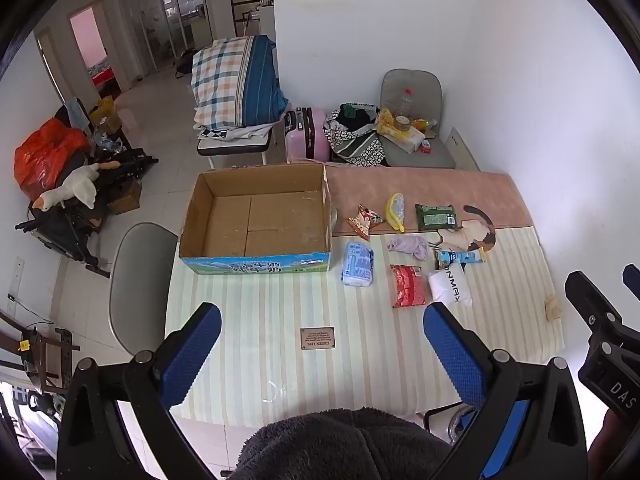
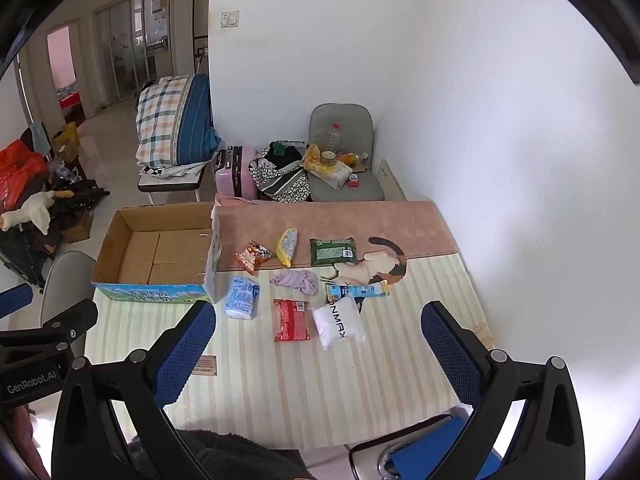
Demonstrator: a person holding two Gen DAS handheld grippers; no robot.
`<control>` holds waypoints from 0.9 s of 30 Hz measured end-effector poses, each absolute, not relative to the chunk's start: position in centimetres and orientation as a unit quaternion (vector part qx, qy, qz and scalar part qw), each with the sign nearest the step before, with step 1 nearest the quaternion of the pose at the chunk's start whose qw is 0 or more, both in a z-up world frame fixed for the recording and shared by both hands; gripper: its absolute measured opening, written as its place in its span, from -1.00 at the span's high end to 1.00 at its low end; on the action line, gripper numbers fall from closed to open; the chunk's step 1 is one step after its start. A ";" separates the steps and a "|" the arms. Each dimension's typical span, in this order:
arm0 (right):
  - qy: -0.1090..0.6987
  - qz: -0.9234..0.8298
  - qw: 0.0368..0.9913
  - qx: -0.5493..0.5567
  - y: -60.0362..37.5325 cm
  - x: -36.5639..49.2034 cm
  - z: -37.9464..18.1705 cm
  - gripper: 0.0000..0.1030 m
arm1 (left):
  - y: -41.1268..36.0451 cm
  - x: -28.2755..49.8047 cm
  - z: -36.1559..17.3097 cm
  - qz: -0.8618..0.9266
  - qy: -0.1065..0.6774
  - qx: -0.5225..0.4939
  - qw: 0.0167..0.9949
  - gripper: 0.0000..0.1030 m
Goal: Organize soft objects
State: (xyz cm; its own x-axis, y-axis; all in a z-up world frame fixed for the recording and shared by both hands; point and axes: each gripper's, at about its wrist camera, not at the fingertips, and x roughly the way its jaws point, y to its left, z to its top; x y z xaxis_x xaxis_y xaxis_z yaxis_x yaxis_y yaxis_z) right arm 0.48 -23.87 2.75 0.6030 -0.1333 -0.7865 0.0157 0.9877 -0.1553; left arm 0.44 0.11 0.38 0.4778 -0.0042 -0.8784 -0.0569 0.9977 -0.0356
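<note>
We hold the left tool (image 1: 322,354) and right tool (image 2: 318,354) wide apart, gripping nothing, above the tabletop (image 1: 256,320); soft packets (image 1: 407,286) lie beside the empty cardboard box (image 1: 260,216).

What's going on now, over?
Both grippers, left and right, open, empty. Box empty; soft packets wait beside it. Nothing blocking.

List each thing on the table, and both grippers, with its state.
cardboard box: open-topped, empty
blue pack: flat, beside the box
red pack: flat
white pack: flat
purple cloth: crumpled
green pack: flat
yellow pouch: lying on its side
orange snack bag: lying, sealed
blue tube: lying down
left gripper: jaws wide open, empty
right gripper: jaws wide open, empty
</note>
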 end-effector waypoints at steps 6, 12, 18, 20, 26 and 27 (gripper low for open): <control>0.443 -0.046 0.893 -0.060 -24.2 0.6 2.9 -1.00 | 0.2 0.5 0.4 0.014 0.511 -0.030 0.859 -1.00; 0.441 -0.048 0.894 -0.061 -24.3 0.7 2.6 -1.00 | 0.1 0.7 0.4 0.015 0.510 -0.030 0.859 -1.00; 0.436 -0.049 0.897 -0.062 -24.4 0.5 2.6 -1.00 | 0.1 0.8 0.6 0.015 0.510 -0.029 0.859 -1.00; 0.436 -0.049 0.896 -0.062 -24.5 0.6 2.5 -1.00 | 0.1 0.9 0.7 0.014 0.510 -0.030 0.859 -1.00; 0.436 -0.050 0.896 -0.064 -24.6 0.7 2.6 -1.00 | 0.1 0.9 0.7 0.014 0.509 -0.029 0.860 -1.00; 0.436 -0.050 0.896 -0.065 -24.6 0.7 2.6 -1.00 | 0.0 1.0 0.8 0.014 0.509 -0.029 0.860 -1.00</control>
